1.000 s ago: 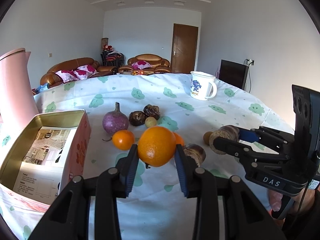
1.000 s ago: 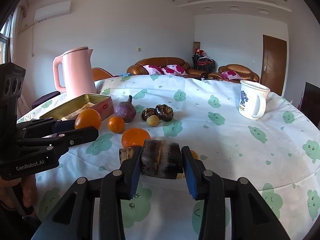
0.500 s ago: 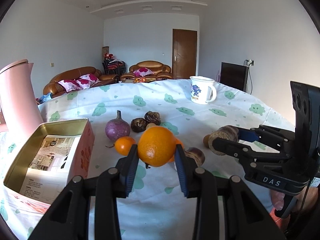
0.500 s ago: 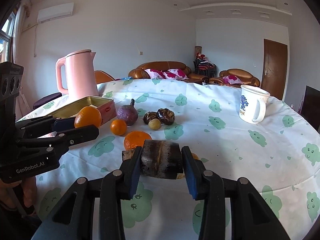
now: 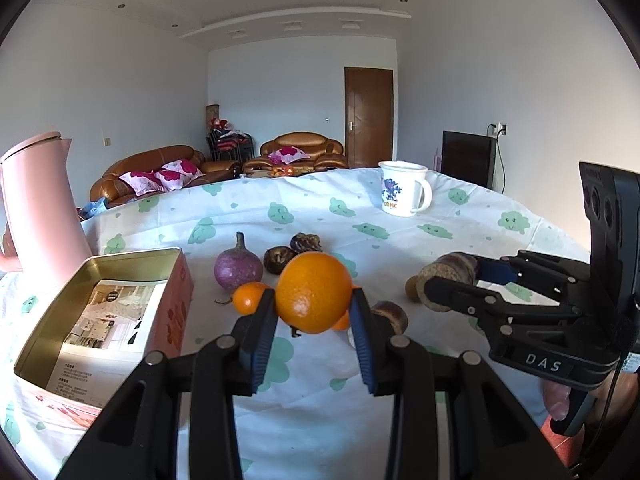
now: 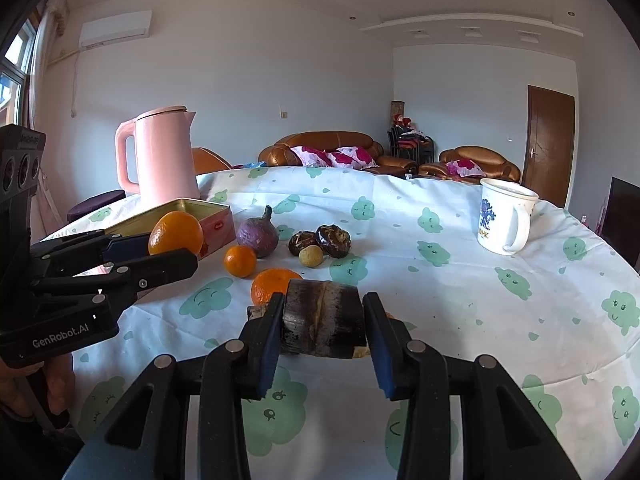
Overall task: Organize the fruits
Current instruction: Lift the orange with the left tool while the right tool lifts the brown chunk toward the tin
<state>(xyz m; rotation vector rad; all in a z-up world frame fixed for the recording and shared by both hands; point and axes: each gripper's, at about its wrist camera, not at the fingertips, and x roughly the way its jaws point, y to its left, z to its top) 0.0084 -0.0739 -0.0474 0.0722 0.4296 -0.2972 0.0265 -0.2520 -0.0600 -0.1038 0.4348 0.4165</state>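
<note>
My left gripper (image 5: 314, 312) is shut on a large orange (image 5: 314, 292) and holds it above the table; it also shows in the right wrist view (image 6: 176, 234). My right gripper (image 6: 322, 320) is shut on a dark brown chunk of fruit (image 6: 322, 318), seen from the left wrist view (image 5: 448, 276) too. On the cloth lie a purple round fruit (image 6: 258, 234), a small orange (image 6: 240, 261), another orange (image 6: 274, 285), two dark wrinkled fruits (image 6: 320, 240) and a small yellowish fruit (image 6: 310, 257).
An open pink tin box (image 5: 100, 320) with paper inside stands at the left. A pink kettle (image 6: 164, 160) stands behind it. A white mug (image 6: 504, 220) stands at the far right. The table (image 6: 480, 300) has a white cloth with green prints.
Both grippers have risen a little with their fruits held; the table and fruits sit lower in both views. The grips have not changed.
</note>
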